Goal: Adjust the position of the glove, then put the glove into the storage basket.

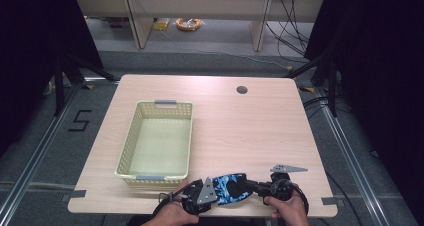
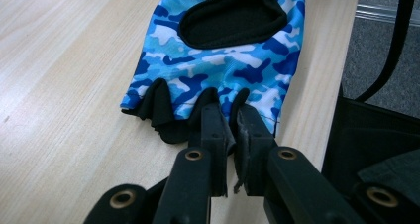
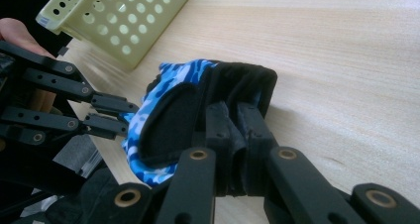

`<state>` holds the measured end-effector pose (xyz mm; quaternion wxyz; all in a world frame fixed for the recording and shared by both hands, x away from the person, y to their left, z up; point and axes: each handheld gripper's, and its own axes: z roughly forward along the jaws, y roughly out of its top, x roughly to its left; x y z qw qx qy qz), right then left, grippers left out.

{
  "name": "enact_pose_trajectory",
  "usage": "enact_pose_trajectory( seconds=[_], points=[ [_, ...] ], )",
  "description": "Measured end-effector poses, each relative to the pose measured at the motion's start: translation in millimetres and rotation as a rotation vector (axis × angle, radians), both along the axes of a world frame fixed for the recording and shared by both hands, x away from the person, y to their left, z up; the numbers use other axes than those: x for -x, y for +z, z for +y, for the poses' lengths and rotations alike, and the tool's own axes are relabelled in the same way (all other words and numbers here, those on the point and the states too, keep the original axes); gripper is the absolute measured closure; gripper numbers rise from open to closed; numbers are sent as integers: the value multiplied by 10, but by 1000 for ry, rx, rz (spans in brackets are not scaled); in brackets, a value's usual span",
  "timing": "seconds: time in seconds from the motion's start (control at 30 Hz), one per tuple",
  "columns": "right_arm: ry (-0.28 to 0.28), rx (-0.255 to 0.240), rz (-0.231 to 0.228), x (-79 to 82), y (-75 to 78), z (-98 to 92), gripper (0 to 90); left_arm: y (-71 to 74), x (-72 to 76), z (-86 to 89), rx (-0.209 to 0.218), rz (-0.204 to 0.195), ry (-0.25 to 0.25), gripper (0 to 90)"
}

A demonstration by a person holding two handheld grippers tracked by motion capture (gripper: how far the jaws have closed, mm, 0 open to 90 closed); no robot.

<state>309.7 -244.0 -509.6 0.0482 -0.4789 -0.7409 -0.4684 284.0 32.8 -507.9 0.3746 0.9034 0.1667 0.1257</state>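
Note:
A fingerless glove point(image 1: 231, 186) in blue camouflage with black trim lies at the table's front edge, between my two grippers. My left gripper point(image 1: 216, 192) comes in from the left. In the left gripper view its jaws point(image 2: 230, 117) are shut on the glove's point(image 2: 218, 60) black finger end. From the right comes my right gripper point(image 1: 250, 186); in the right gripper view it point(image 3: 233, 115) is shut on the black cuff of the glove point(image 3: 168, 100), which is lifted a little off the wood. That view also shows the left gripper point(image 3: 121, 117) pinching the far end.
A pale yellow perforated basket point(image 1: 127, 143) with grey handles stands on the left half of the table, just beyond the glove; its corner point(image 3: 124, 21) is in the right gripper view. A cable hole point(image 1: 242, 90) sits at the back right. The table's front edge point(image 1: 200, 212) runs close under both hands.

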Motion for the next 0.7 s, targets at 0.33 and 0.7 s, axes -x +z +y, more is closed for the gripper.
enact_pose_trajectory(
  seconds=[0.33,0.7],
  points=[
    [13,-41,-31,33,61,11,856,71,11,34,11,-19,0,841],
    [-11,-50,-56,128,293,64,858,275,77,118,49,-51,3,843]
  ],
)
